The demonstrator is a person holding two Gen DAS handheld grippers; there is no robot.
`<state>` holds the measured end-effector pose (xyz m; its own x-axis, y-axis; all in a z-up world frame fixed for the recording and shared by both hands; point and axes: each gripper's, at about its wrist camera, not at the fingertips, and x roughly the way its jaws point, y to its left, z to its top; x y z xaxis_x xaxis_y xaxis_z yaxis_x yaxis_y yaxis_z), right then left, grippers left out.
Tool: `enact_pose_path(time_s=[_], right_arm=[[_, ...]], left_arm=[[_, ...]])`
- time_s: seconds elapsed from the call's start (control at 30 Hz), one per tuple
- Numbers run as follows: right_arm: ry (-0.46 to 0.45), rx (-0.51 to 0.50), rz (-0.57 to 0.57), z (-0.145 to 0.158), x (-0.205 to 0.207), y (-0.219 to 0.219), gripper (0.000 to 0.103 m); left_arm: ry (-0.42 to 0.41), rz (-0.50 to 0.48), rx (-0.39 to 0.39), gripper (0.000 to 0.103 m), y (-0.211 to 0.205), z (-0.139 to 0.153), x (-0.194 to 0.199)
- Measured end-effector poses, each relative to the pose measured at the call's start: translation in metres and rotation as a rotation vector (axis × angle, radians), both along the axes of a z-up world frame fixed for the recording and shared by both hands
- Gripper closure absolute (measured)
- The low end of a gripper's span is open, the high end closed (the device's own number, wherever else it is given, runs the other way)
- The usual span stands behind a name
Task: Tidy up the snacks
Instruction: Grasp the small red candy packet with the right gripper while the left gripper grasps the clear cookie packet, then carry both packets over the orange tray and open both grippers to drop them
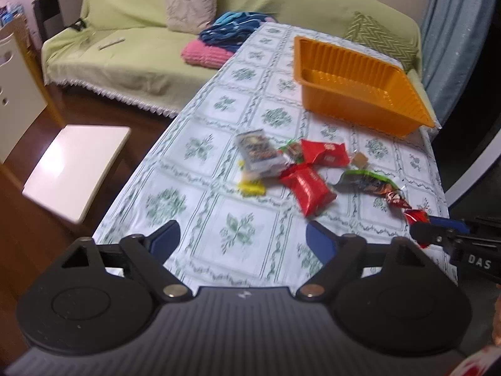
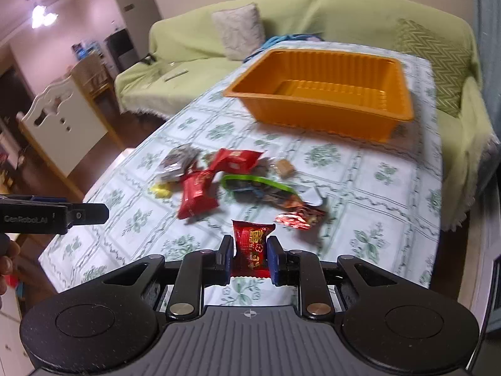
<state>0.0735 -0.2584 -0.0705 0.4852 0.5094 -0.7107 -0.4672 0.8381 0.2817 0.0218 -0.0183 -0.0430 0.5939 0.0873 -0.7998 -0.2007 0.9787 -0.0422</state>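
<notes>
My right gripper [image 2: 250, 244] is shut on a small red snack packet [image 2: 252, 235], held upright just above the tablecloth. The same packet [image 1: 416, 216] shows at the right edge of the left wrist view. Beyond it lies a loose pile: two red packets [image 2: 197, 194] [image 2: 235, 159], a green-edged packet [image 2: 256, 188], a dark packet [image 2: 178, 163], a crumpled red wrapper [image 2: 300, 216] and a brown cube [image 2: 285, 167]. An empty orange tray [image 2: 313, 119] [image 1: 360, 109] stands at the table's far end. My left gripper [image 1: 242, 232] hovers open over bare cloth, short of the pile [image 1: 308, 191].
The table [image 1: 200, 188] has a green-patterned white cloth, its left edge dropping to a wooden floor. A white low table [image 1: 75, 169] stands beside it. A green-covered sofa [image 1: 134, 62] with cushions and folded blankets [image 1: 225, 31] lies behind.
</notes>
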Motion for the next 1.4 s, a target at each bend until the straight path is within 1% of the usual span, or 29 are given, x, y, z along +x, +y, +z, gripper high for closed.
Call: enact_pose_path(time_s=[0.13, 0.37, 0.6, 0.77, 0.87, 0.93, 1.17, 1.2, 1.23, 1.27, 1.33, 1.4], right_arm=[[0.007, 0.003, -0.062, 0.002, 0.001, -0.011, 0.08], [-0.006, -0.012, -0.182, 0.014, 0.008, -0.025, 0.08], [-0.003, -0.028, -0.259, 0.017, 0.017, -0.027, 0.08], [0.017, -0.038, -0.297, 0.013, 0.02, -0.028, 0.08], [0.023, -0.043, -0.313, 0.012, 0.02, -0.028, 0.08], [0.027, -0.045, -0.32, 0.012, 0.022, -0.028, 0.08], [0.039, -0.046, -0.339, 0.01, 0.025, -0.03, 0.08], [0.042, -0.044, -0.34, 0.01, 0.025, -0.03, 0.08], [0.044, -0.042, -0.34, 0.009, 0.026, -0.03, 0.08], [0.044, -0.042, -0.338, 0.009, 0.027, -0.029, 0.08], [0.043, -0.043, -0.333, 0.009, 0.028, -0.028, 0.08], [0.04, -0.04, -0.329, 0.009, 0.028, -0.028, 0.08]], left_arm=[[-0.007, -0.031, -0.018, 0.027, 0.002, -0.005, 0.021], [-0.026, -0.081, -0.044, 0.027, 0.009, -0.011, 0.069], [-0.001, -0.073, -0.073, 0.028, 0.022, -0.026, 0.113], [0.024, -0.076, -0.07, 0.031, 0.029, -0.04, 0.135], [0.054, -0.074, -0.074, 0.037, 0.033, -0.05, 0.147], [0.073, -0.07, -0.078, 0.044, 0.035, -0.055, 0.153], [0.119, -0.072, -0.1, 0.047, 0.04, -0.067, 0.16], [0.12, -0.074, -0.11, 0.05, 0.04, -0.068, 0.16], [0.119, -0.076, -0.121, 0.055, 0.041, -0.068, 0.16], [0.117, -0.081, -0.127, 0.056, 0.041, -0.067, 0.16], [0.109, -0.087, -0.115, 0.064, 0.04, -0.066, 0.159], [0.101, -0.091, -0.114, 0.067, 0.041, -0.064, 0.158]])
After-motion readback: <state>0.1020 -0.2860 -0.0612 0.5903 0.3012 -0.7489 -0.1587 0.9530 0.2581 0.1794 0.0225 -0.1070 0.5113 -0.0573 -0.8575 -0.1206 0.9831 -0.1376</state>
